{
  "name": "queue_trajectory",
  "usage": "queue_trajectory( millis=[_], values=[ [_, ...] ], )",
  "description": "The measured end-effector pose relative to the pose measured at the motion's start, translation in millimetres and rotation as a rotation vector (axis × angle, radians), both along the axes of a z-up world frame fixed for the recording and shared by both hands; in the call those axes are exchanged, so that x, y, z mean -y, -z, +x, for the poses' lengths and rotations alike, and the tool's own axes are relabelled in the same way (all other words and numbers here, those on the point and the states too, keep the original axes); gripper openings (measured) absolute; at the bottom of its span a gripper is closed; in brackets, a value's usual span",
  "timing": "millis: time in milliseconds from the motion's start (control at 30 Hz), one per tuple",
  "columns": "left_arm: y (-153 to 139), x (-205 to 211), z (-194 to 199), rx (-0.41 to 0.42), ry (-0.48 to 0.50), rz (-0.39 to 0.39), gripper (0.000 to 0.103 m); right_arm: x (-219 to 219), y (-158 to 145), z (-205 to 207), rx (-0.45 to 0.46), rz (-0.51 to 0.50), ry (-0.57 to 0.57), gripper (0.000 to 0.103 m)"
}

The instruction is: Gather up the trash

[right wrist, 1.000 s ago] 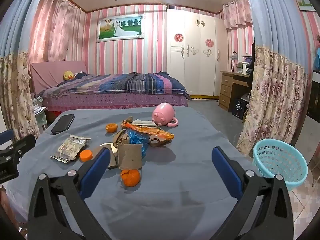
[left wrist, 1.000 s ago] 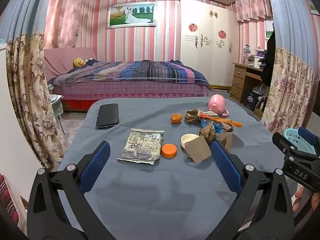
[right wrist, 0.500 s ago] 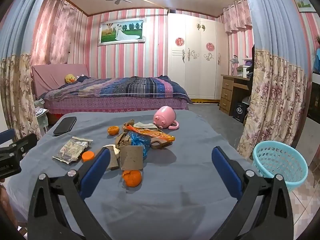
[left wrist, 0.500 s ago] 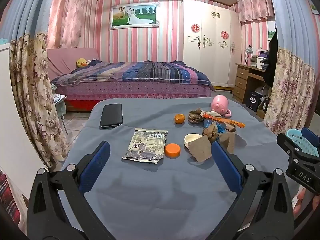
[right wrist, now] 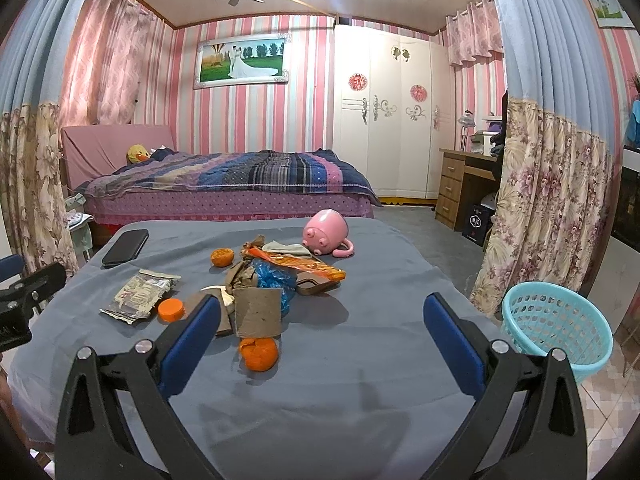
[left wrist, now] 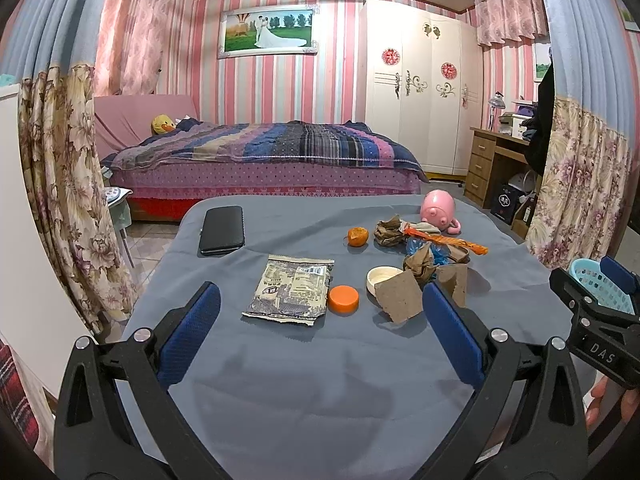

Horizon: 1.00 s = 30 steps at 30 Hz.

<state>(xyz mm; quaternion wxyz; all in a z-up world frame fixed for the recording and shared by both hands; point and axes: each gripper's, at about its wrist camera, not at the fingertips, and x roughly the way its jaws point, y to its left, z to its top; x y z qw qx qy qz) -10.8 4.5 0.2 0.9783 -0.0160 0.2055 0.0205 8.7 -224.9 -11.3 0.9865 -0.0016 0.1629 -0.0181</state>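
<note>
Trash lies on a grey-clothed table [left wrist: 320, 380]: a flat snack packet [left wrist: 291, 290], an orange lid [left wrist: 343, 298], a white lid [left wrist: 382, 276], cardboard scraps [left wrist: 400, 301], crumpled brown paper [left wrist: 388, 231], an orange wrapper [right wrist: 298, 263], blue plastic [right wrist: 274, 280] and orange peel [right wrist: 258, 353]. My left gripper [left wrist: 320, 328] hovers open over the near table edge, short of the packet. In the right wrist view my right gripper [right wrist: 322, 332] is open too, with the peel between and just beyond its fingers. A turquoise basket [right wrist: 556, 328] stands on the floor at the right.
A black phone [left wrist: 222, 229] and a tipped pink pig mug [left wrist: 439, 210] also lie on the table, plus another orange [left wrist: 357, 236]. A bed [left wrist: 260, 160], wardrobe and wooden desk [right wrist: 464, 184] stand beyond. Flowered curtains [right wrist: 552, 208] hang at both sides.
Both grippers have drawn back and risen slightly, so the table objects sit a little farther off. Neither gripper has changed its opening and nothing on the table has moved.
</note>
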Motion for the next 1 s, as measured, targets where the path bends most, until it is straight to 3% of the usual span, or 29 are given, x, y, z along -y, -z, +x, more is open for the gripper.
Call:
queue_trajectory(
  millis=[1000],
  values=[
    [-3.4, -7.7, -0.5, 0.003, -0.016, -0.01, 0.098, 3.2, -3.8, 2.8, 0.002, -0.002, 0.004, 0.099]
  ],
)
